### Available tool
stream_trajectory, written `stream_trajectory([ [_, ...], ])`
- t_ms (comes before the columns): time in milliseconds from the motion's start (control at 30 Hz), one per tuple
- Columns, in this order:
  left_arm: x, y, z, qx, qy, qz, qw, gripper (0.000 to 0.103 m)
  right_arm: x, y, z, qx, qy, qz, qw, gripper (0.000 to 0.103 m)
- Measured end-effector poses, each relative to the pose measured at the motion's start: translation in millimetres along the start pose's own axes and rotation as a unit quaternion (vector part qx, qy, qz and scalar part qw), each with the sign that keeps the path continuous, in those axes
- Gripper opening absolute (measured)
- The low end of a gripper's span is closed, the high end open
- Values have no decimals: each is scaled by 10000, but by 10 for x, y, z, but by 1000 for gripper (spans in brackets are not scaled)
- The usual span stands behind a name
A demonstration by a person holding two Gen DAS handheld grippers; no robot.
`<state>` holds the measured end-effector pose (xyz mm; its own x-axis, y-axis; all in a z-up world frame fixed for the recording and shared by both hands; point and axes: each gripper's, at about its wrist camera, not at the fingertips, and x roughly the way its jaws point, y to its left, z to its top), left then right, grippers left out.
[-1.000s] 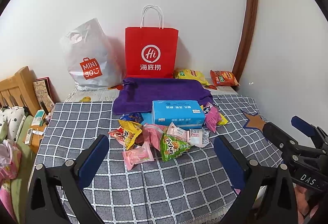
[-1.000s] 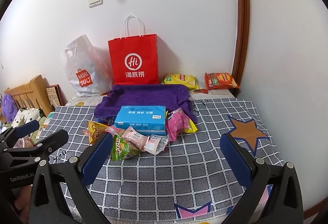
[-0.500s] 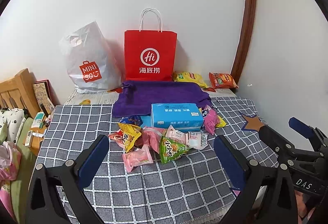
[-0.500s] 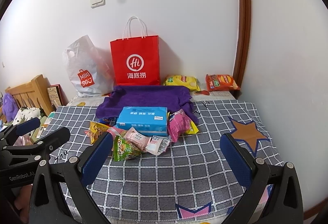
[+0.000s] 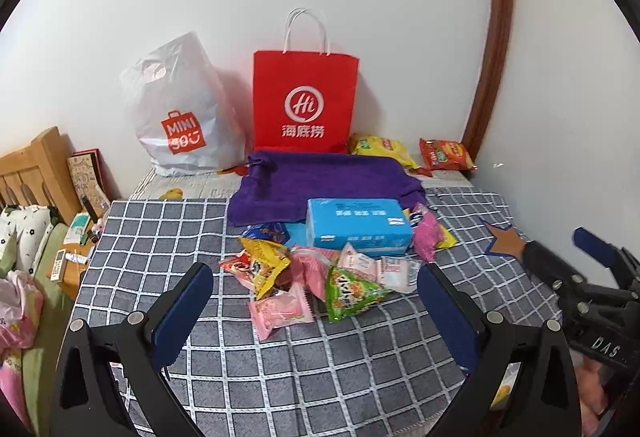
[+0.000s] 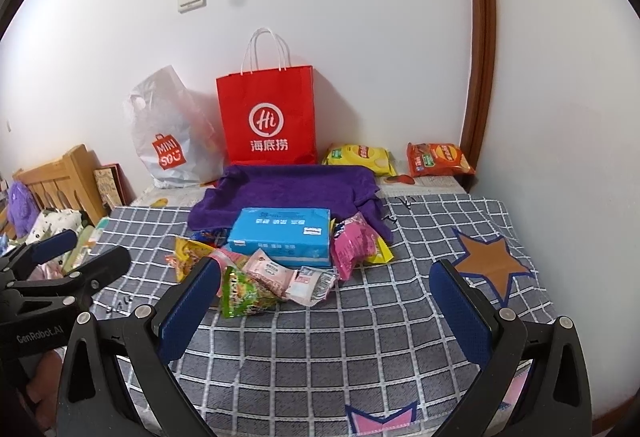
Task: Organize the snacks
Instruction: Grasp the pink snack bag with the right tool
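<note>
A heap of small snack packets lies mid-table: a green one point(image 5: 352, 293) point(image 6: 244, 293), a pale pink one point(image 5: 280, 311), a yellow one point(image 5: 266, 263), a magenta one point(image 5: 426, 237) point(image 6: 354, 245). Behind them rests a blue tissue box point(image 5: 358, 227) point(image 6: 282, 235) on a purple towel point(image 5: 320, 181) point(image 6: 292, 193). My left gripper point(image 5: 314, 301) hovers open in front of the heap, holding nothing. My right gripper point(image 6: 324, 301) is also open and empty, slightly right of the heap. Each gripper appears at the edge of the other's view.
A red paper bag point(image 5: 304, 101) and a white plastic shopping bag point(image 5: 180, 113) stand against the back wall. Yellow point(image 6: 360, 157) and orange point(image 6: 438, 157) chip bags lie at the back right. The checked tablecloth point(image 5: 280, 369) covers the table; a wooden headboard point(image 5: 36, 173) and bedding are left.
Both grippers have drawn back slightly and tilted, so the scene sits a little lower and smaller. Nothing on the table has moved; both stay open.
</note>
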<state>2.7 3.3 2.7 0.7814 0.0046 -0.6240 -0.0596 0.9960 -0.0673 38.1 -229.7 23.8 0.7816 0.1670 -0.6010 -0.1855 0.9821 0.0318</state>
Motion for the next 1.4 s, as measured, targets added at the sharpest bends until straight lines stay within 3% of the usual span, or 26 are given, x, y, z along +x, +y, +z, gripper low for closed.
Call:
stream_trajectory([
  [300,596,255,-19,-192,426,266,9986,102,443,-237,-18,-114,100,-95,9998,103],
  [467,961,362,-79,-294,703,315,9966,102,877,-427,-85,-30,476,-101,9988,103],
  [633,1295,490,-98,-486,1010,308,9932,102,1384,-575,-153,205,902,102,9957,90],
  [800,1474,563,-77,-449,1076,435,9922,102,1856,-667,-113,344,1159,188,9925,83],
  [1100,1775,753,30,-709,1418,336,9868,102,2496,-586,63,214,1330,247,9906,83],
  [1400,1948,706,80,-589,1613,144,9850,102,2896,-560,-10,253,1800,307,9829,83],
])
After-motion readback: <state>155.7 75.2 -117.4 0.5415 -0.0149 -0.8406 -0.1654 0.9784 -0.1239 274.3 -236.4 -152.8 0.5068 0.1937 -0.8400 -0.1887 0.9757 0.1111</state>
